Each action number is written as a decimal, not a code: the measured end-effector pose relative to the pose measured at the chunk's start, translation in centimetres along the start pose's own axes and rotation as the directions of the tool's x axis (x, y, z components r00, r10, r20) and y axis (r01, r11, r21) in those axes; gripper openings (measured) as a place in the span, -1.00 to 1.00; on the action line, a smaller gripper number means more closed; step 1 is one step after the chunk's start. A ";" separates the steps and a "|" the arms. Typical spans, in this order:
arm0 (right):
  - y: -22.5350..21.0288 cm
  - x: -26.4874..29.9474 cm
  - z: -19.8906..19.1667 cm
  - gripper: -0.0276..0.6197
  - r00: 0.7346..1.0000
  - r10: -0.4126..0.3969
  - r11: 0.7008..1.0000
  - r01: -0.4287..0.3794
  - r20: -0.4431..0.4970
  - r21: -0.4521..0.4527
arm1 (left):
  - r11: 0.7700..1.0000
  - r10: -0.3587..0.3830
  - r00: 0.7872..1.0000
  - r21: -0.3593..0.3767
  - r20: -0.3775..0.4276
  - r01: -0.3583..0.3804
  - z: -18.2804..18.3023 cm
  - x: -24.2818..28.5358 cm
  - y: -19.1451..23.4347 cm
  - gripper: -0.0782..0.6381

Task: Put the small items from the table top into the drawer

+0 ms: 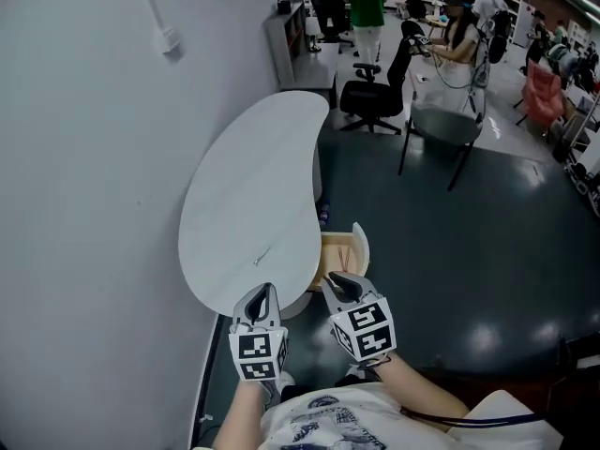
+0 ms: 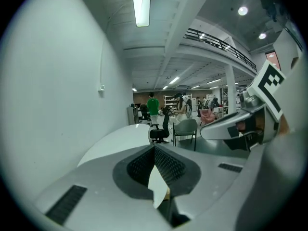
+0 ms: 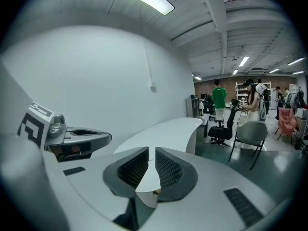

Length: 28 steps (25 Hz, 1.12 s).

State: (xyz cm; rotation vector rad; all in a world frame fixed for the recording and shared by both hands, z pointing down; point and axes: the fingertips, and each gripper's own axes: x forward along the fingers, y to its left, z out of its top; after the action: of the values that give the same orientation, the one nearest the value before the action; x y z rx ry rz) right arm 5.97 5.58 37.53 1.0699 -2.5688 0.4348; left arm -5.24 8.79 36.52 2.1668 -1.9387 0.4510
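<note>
**White table by the wall, its drawer standing open**

One white bean-shaped table (image 1: 253, 195) stands against a plain white wall (image 1: 84, 204) at the left, on a dark shiny floor (image 1: 450, 251). One drawer (image 1: 361, 244) is open at the table's near right side; what lies inside is too small to tell. One small thin thing (image 1: 261, 257) lies on the table top near its near edge. Farther away stand two chairs: one black office chair (image 1: 375, 92) and one grey chair (image 1: 445, 125). There are two grippers, both near. The left gripper (image 1: 265, 298) has its jaws together and empty. The right gripper (image 1: 342, 284) has a narrow gap with nothing in it.
</note>
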 end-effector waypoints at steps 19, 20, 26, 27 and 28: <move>18.9 8.0 3.0 -0.73 0.997 -0.055 0.998 0.056 0.055 -0.017 | 1.000 -0.025 0.998 -0.015 0.060 0.026 -1.6 -8.7 19.1 -0.71; 19.5 8.2 3.0 -0.73 0.997 -0.056 0.998 0.057 0.054 -0.019 | 0.999 -0.026 0.998 -0.021 0.062 0.028 -1.7 -9.1 19.6 -0.71; 21.6 8.5 2.5 -0.73 0.996 -0.077 0.997 0.078 0.043 -0.024 | 0.999 -0.035 0.997 -0.029 0.071 0.037 -2.5 -10.3 21.4 -0.71; 21.8 8.5 2.4 -0.73 0.996 -0.078 0.997 0.079 0.040 -0.024 | 0.999 -0.035 0.997 -0.029 0.069 0.037 -2.6 -10.5 21.5 -0.72; 22.0 8.4 2.3 -0.73 0.996 -0.078 0.997 0.079 0.036 -0.024 | 0.999 -0.035 0.997 -0.029 0.067 0.037 -2.7 -10.6 21.6 -0.71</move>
State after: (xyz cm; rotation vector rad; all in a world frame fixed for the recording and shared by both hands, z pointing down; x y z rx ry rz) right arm -15.98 14.24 35.45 1.1752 -2.5451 0.3652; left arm -27.91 16.99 34.11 2.2206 -1.9239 0.3455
